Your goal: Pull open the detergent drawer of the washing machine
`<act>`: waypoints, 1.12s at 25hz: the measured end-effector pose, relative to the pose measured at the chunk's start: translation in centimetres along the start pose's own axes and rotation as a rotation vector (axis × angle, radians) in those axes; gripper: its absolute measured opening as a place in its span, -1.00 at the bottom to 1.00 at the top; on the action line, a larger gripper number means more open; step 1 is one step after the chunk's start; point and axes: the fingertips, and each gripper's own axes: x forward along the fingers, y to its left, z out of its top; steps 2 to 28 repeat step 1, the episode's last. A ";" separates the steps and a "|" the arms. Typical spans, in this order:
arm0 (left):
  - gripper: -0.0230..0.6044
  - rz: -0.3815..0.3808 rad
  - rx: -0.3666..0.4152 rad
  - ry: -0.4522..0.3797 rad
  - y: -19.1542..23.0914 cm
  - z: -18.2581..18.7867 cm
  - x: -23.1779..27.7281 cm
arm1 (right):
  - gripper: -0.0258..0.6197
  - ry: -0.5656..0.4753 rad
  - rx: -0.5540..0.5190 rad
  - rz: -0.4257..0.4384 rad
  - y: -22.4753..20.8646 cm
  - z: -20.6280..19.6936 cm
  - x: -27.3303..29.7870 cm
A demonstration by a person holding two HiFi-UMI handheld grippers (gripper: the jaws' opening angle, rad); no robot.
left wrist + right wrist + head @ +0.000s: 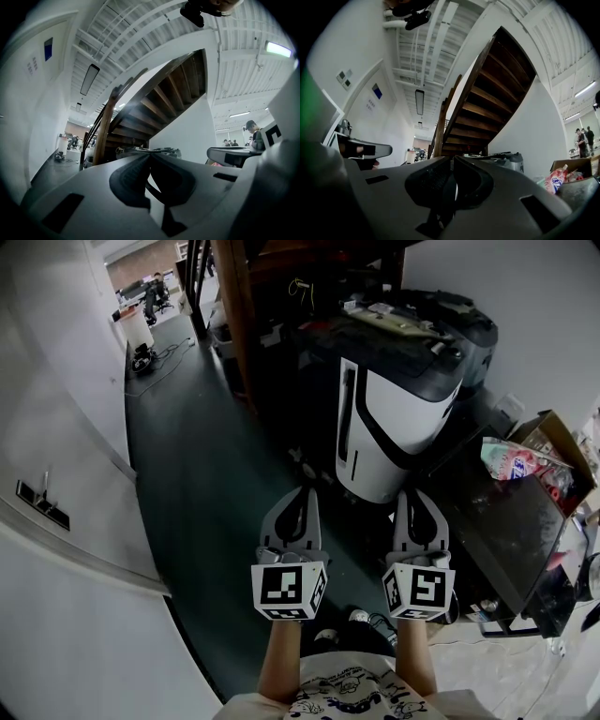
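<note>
The left gripper (304,493) and right gripper (418,495), both clenched empty, face the washing machine (398,423) just ahead, the right one nearer.

A dark green smooth floor (206,484) is seen below and ahead of the left gripper (302,491) and the right gripper (412,493). Just ahead of both grippers, a white and black washing machine (394,418) is stood on it. Far ahead and to the left of the left gripper, a loose black cable (169,351) and a small black round object (142,359) are laid on the floor, and a white cylindrical bin (138,329) is stood beyond them. To the right of the right gripper a black glossy table top (511,531) is found. At its far end a pink and white plastic packet (511,460) is laid beside a brown cardboard box (553,439). Whether the box rests on the table cannot be told.
</note>
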 end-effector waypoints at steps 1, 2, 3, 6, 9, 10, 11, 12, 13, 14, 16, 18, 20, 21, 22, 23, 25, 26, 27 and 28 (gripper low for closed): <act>-0.88 0.000 0.000 -0.001 0.0 0.0 0.0 | -0.82 -0.001 0.000 -0.001 0.0 0.0 0.0; -0.88 0.000 0.000 -0.001 0.0 0.0 0.0 | -0.82 -0.001 0.000 -0.001 0.0 0.0 0.0; -0.88 0.000 0.000 -0.001 0.0 0.0 0.0 | -0.82 -0.001 0.000 -0.001 0.0 0.0 0.0; -0.88 0.000 0.000 -0.001 0.0 0.0 0.0 | -0.82 -0.001 0.000 -0.001 0.0 0.0 0.0; -0.88 0.000 0.000 -0.001 0.0 0.0 0.0 | -0.82 -0.001 0.000 -0.001 0.0 0.0 0.0; -0.88 0.000 0.000 -0.001 0.0 0.0 0.0 | -0.82 -0.001 0.000 -0.001 0.0 0.0 0.0; -0.88 0.000 0.000 -0.001 0.0 0.0 0.0 | -0.82 -0.001 0.000 -0.001 0.0 0.0 0.0; -0.88 0.000 0.000 -0.001 0.0 0.0 0.0 | -0.82 -0.001 0.000 -0.001 0.0 0.0 0.0; -0.88 0.000 0.000 -0.001 0.0 0.0 0.0 | -0.82 -0.001 0.000 -0.001 0.0 0.0 0.0; -0.88 0.000 0.000 -0.001 0.0 0.0 0.0 | -0.82 -0.001 0.000 -0.001 0.0 0.0 0.0; -0.88 0.000 0.000 -0.001 0.0 0.0 0.0 | -0.82 -0.001 0.000 -0.001 0.0 0.0 0.0; -0.88 0.000 0.000 -0.001 0.0 0.0 0.0 | -0.82 -0.001 0.000 -0.001 0.0 0.0 0.0; -0.88 0.000 0.000 -0.001 0.0 0.0 0.0 | -0.82 -0.001 0.000 -0.001 0.0 0.0 0.0; -0.88 0.000 0.000 -0.001 0.0 0.0 0.0 | -0.82 -0.001 0.000 -0.001 0.0 0.0 0.0; -0.88 0.000 0.000 -0.001 0.0 0.0 0.0 | -0.82 -0.001 0.000 -0.001 0.0 0.0 0.0; -0.88 0.000 0.000 -0.001 0.0 0.0 0.0 | -0.82 -0.001 0.000 -0.001 0.0 0.0 0.0; -0.88 0.000 0.000 -0.001 0.0 0.0 0.0 | -0.82 -0.001 0.000 -0.001 0.0 0.0 0.0; -0.88 0.000 0.000 -0.001 0.0 0.0 0.0 | -0.82 -0.001 0.000 -0.001 0.0 0.0 0.0; -0.88 0.000 0.000 -0.001 0.0 0.0 0.0 | -0.82 -0.001 0.000 -0.001 0.0 0.0 0.0; -0.88 0.000 0.000 -0.001 0.0 0.0 0.0 | -0.82 -0.001 0.000 -0.001 0.0 0.0 0.0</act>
